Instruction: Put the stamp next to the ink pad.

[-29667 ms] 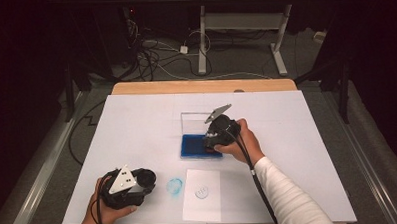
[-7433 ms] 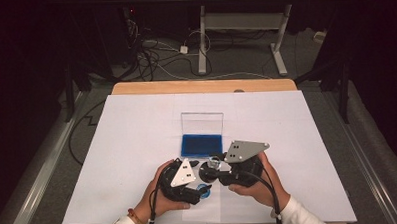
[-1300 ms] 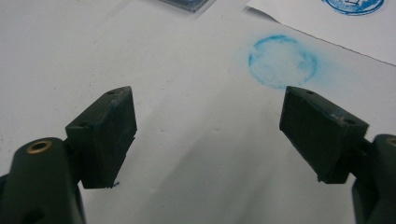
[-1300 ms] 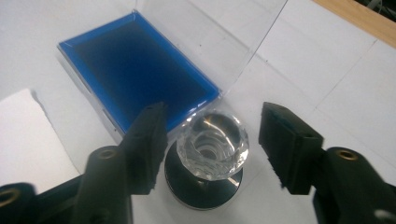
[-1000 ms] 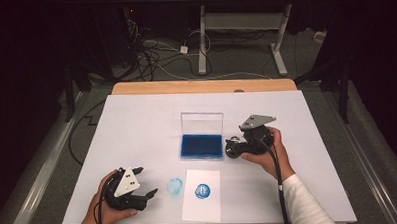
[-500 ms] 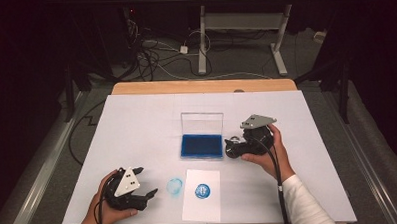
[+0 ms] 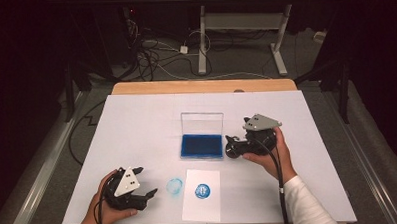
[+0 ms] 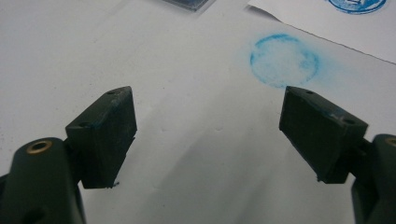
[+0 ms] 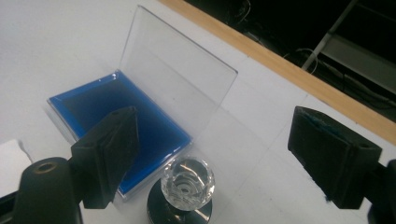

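My right gripper point(image 7: 231, 147) has just been opening its jaws, and they stand wide apart with the stamp point(image 9: 187, 185) upright between them, untouched by either pad. It sits on the white table cover point(image 7: 137, 124), just beside the open blue ink pad point(image 7: 201, 145). My left gripper point(image 7: 150, 193) rests near the front edge, jaws apart and empty, beside a smudged blue ring point(image 8: 284, 59) and the paper point(image 7: 202, 199) with its print. The stamp looks rigid and fairly light, with a faceted clear knob I judge slick and a darker round base. I would grip that base low, since the knob may slip
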